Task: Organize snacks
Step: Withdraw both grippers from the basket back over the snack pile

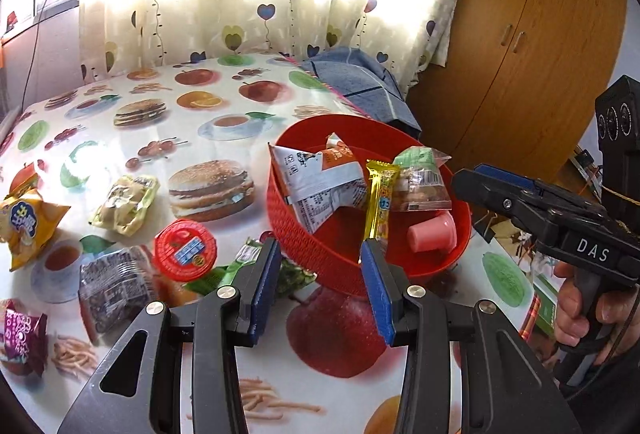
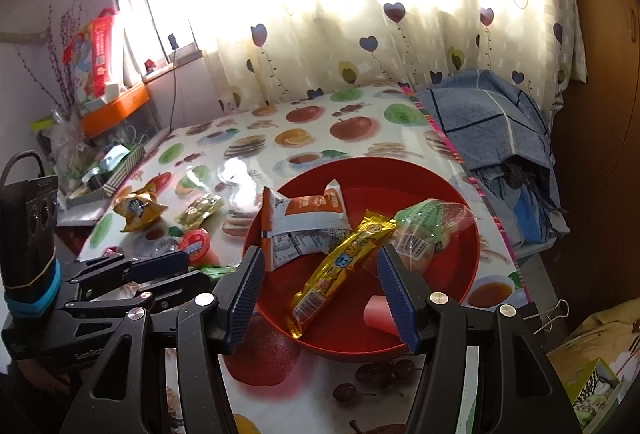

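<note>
A red basket [image 1: 298, 234] [image 2: 448, 186] stands on the table's right side. It holds a white and orange packet [image 1: 320, 178] [image 2: 300, 222], a yellow bar [image 1: 380, 202] [image 2: 340, 266], a clear green-topped bag [image 1: 420, 178] [image 2: 432, 226] and a pink cup [image 1: 434, 232] [image 2: 378, 314]. My left gripper [image 1: 320, 274] is open and empty at the basket's near left rim. My right gripper [image 2: 320, 286] is open and empty just above the basket, over the yellow bar. Loose snacks lie left: a red round tub [image 1: 186, 250] [image 2: 195, 244], a dark packet [image 1: 110, 286], a green packet [image 1: 296, 274], a yellow bag [image 1: 28, 222] [image 2: 138, 210], a pale packet [image 1: 124, 204] [image 2: 200, 208].
A purple packet [image 1: 22, 334] lies at the table's left edge. A blue cloth [image 1: 360, 82] [image 2: 492, 126] lies past the table's far right corner, before a wooden wardrobe [image 1: 528, 34]. Clutter and an orange box [image 2: 116, 110] stand at the left.
</note>
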### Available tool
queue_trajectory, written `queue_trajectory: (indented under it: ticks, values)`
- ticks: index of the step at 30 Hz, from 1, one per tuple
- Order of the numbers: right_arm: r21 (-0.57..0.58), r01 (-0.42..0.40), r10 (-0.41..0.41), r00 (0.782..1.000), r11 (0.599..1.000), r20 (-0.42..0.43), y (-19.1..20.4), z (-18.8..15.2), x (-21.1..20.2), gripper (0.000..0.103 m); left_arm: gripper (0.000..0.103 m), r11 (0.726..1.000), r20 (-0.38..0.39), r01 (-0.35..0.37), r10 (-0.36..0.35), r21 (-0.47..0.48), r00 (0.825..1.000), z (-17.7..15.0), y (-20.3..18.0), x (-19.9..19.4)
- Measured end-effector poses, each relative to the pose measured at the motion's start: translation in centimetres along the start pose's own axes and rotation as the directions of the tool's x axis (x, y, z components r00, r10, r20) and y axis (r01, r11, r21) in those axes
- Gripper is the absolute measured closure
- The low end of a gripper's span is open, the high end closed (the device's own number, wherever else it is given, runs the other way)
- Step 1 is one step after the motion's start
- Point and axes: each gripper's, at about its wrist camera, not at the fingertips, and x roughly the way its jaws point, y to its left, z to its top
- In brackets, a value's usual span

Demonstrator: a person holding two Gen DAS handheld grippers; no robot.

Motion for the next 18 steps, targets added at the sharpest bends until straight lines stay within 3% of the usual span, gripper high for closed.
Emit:
queue_trajectory:
  ticks: [18]
  values:
    - [-0.063,-0.058,0.056,0.998,0.996,-0.04,3.4,-0.6,1.0,0.045,0.06,0.998,0.03,-0.049,0.05,-0.043,0.998,-1.4,2.0,-2.3]
